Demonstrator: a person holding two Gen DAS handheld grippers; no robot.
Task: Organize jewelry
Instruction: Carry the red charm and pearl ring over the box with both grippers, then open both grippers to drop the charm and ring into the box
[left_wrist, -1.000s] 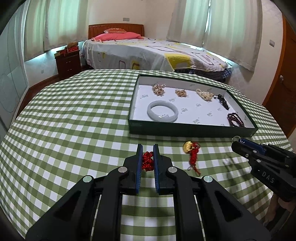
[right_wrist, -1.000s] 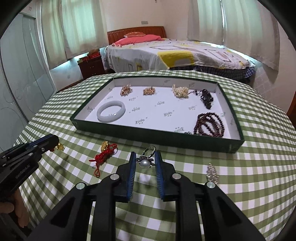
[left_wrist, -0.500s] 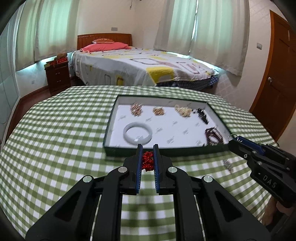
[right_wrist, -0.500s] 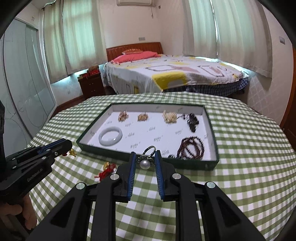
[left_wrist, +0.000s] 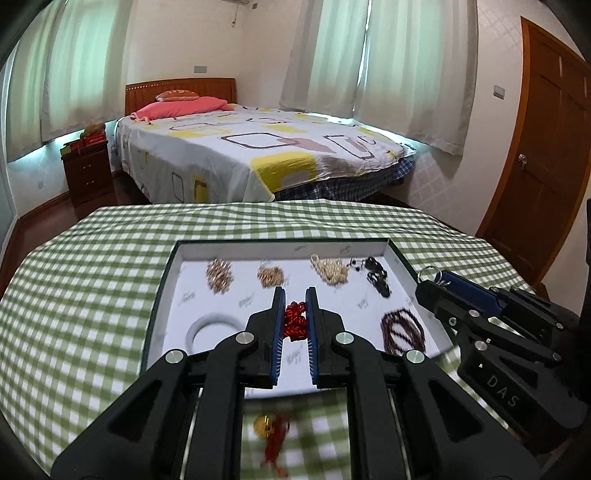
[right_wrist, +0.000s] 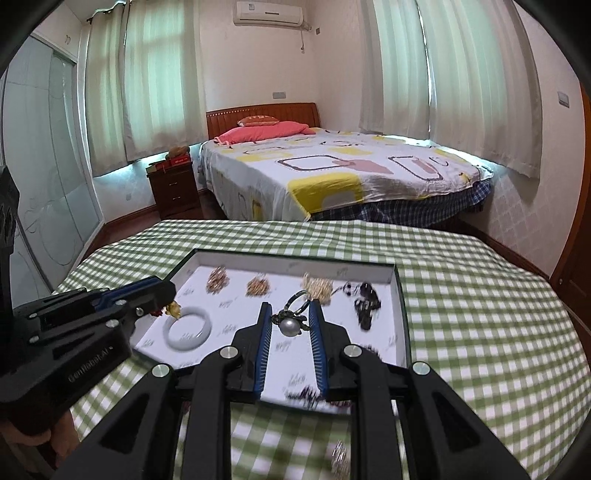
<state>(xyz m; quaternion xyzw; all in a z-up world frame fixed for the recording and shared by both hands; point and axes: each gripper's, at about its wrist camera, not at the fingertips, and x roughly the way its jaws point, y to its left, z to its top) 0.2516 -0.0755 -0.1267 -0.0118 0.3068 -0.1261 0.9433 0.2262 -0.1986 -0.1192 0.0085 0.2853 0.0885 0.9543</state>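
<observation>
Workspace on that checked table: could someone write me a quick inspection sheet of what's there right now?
Surface: green checked tablecloth.
Job's things: open tray holding white bangle, three pale bead piles, dark beads; red-and-gold charm and a small glittery piece lie on the cloth.
Clutter: nothing seen.
Grippers: left gripper shut on red knotted cord above tray; right gripper shut on pearl ring above tray.
Cables: nothing seen.
Surroundings: bed, nightstand, curtains, door.
</observation>
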